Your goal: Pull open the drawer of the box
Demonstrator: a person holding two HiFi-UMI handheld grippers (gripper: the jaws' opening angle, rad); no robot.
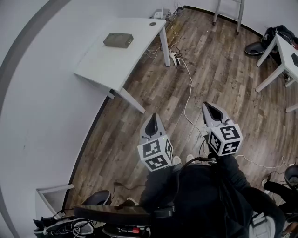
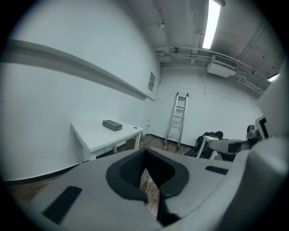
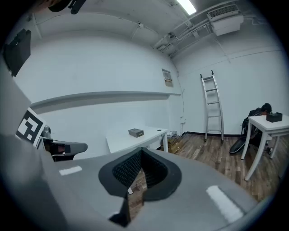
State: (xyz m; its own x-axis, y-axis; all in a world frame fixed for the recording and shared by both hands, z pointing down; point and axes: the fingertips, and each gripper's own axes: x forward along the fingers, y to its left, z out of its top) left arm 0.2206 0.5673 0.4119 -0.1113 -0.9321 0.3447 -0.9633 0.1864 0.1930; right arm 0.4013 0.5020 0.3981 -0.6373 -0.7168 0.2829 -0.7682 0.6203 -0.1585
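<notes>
The box [image 1: 118,40] is a flat dark grey case lying on a white table [image 1: 107,62] against the curved wall, far ahead of me. It looks small in the left gripper view [image 2: 112,125] and in the right gripper view [image 3: 136,132]. Its drawer cannot be made out from here. My left gripper [image 1: 153,117] and right gripper [image 1: 211,107] hang side by side over the wooden floor, well short of the table. Both point forward, jaws closed tip to tip, with nothing between them. The left gripper [image 2: 145,151] and right gripper [image 3: 141,150] each aim roughly toward the table.
A white cable [image 1: 187,95] and a power strip [image 1: 175,58] lie on the floor between me and the table. A ladder [image 1: 229,10] leans at the far wall. A second white table [image 1: 283,56] stands at the right, a dark bag [image 1: 257,47] beside it.
</notes>
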